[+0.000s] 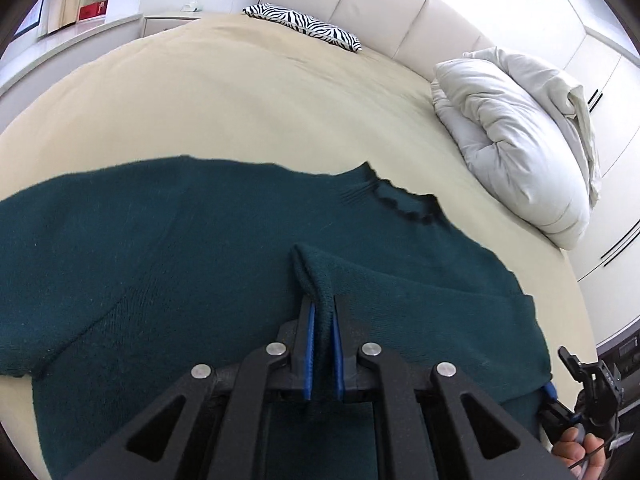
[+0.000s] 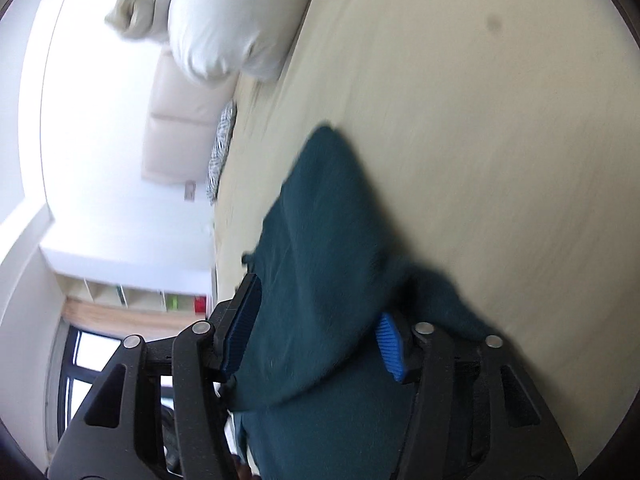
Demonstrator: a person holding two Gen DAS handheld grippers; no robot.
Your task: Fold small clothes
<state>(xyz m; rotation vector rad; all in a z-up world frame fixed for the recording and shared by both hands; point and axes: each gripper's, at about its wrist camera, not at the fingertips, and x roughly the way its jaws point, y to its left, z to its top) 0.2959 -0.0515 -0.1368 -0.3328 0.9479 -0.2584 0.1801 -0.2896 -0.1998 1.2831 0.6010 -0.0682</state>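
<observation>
Nearest, the left gripper [image 1: 322, 312] pinches a raised ridge of the dark green sweater [image 1: 168, 240], which spreads away across the beige bed [image 1: 248, 92], while the right gripper [image 2: 316, 328], jaws apart, straddles its cloth.

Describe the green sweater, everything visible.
The green sweater is a dark teal knit with a ribbed, scalloped neckline. It lies mostly flat on the beige bedsheet, one sleeve spread to the side. The left hand-held gripper is shut on a raised ridge of the fabric near its middle. In the right wrist view the cloth is blurred and lies between the wide-apart blue pads of the right hand-held gripper, draping over one of them; a firm hold there is not shown.
</observation>
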